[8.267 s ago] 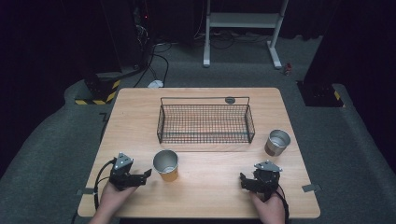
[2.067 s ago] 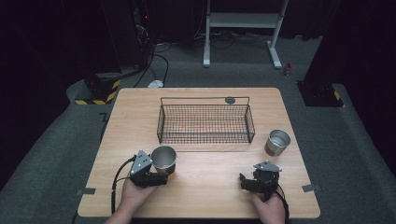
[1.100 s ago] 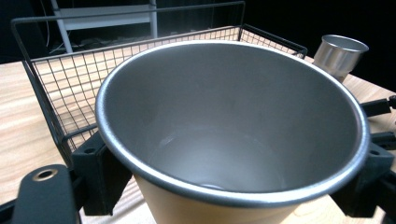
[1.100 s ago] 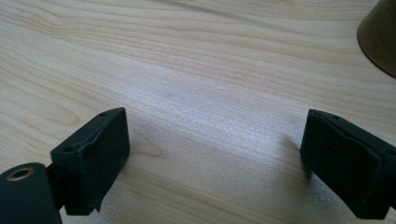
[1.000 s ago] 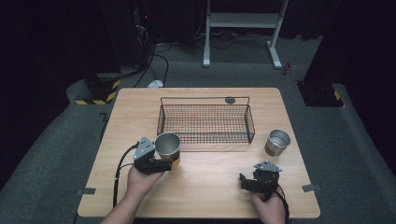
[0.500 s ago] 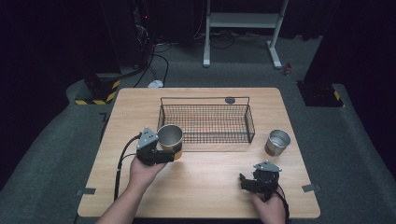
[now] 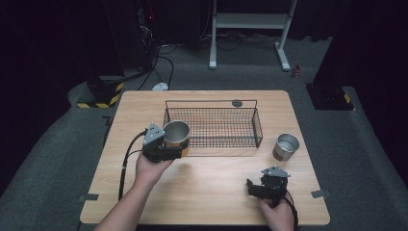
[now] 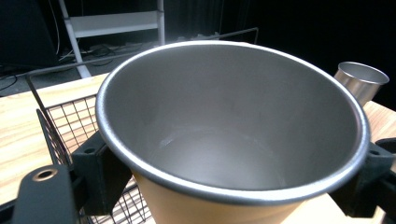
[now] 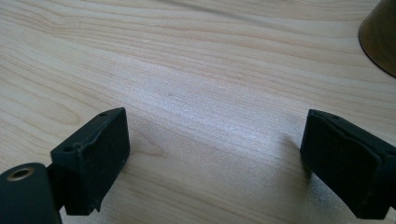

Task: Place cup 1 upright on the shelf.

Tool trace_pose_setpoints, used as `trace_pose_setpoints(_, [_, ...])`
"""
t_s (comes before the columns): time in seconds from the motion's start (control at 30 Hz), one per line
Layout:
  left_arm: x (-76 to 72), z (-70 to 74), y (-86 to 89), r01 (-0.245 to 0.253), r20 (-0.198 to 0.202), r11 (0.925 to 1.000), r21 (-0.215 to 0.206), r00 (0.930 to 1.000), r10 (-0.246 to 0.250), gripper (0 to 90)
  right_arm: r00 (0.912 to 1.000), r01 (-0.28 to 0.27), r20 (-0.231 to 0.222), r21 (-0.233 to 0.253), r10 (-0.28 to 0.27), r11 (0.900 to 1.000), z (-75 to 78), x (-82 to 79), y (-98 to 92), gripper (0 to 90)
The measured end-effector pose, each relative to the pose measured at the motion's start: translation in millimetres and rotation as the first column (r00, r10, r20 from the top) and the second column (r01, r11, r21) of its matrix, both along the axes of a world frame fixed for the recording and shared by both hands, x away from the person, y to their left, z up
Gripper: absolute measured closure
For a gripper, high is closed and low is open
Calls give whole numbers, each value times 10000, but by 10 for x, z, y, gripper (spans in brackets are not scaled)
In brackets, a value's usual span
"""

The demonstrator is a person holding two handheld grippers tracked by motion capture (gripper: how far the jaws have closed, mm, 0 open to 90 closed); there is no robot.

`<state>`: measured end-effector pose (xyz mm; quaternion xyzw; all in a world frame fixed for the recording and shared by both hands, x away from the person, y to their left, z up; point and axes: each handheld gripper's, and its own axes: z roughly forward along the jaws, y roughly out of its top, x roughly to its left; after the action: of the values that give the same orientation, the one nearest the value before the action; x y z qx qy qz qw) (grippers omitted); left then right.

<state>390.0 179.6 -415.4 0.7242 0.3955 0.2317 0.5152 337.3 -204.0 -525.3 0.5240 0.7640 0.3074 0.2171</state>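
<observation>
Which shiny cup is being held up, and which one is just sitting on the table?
The cup clamped in the left gripper by the basket's left end. The other cup stands alone.

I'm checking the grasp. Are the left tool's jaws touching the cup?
Touching. The left gripper view shows the left tool with both black jaws pressed against the cup just under its rim.

wooden table (image 7: 207,192), white stand (image 7: 250,21), floor cables (image 7: 161,53)

The right tool (image 9: 215,158) hangs just over the bare worktop (image 9: 196,70), jaws wide apart; a cup's base (image 9: 380,35) sits at two o'clock.
</observation>
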Motion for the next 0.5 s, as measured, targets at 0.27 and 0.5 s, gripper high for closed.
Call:
trace_pose_setpoints(0.27, [81, 88, -32, -15, 44, 10000, 36, 10000, 14, 151, 10000, -31, 13, -19, 31, 10000, 0, 0, -2, 83])
trace_pose_setpoints(0.5, [192, 153, -73, -59, 74, 9999, 93, 10000, 58, 151, 10000, -35, 14, -19, 35, 10000, 0, 0, -2, 83])
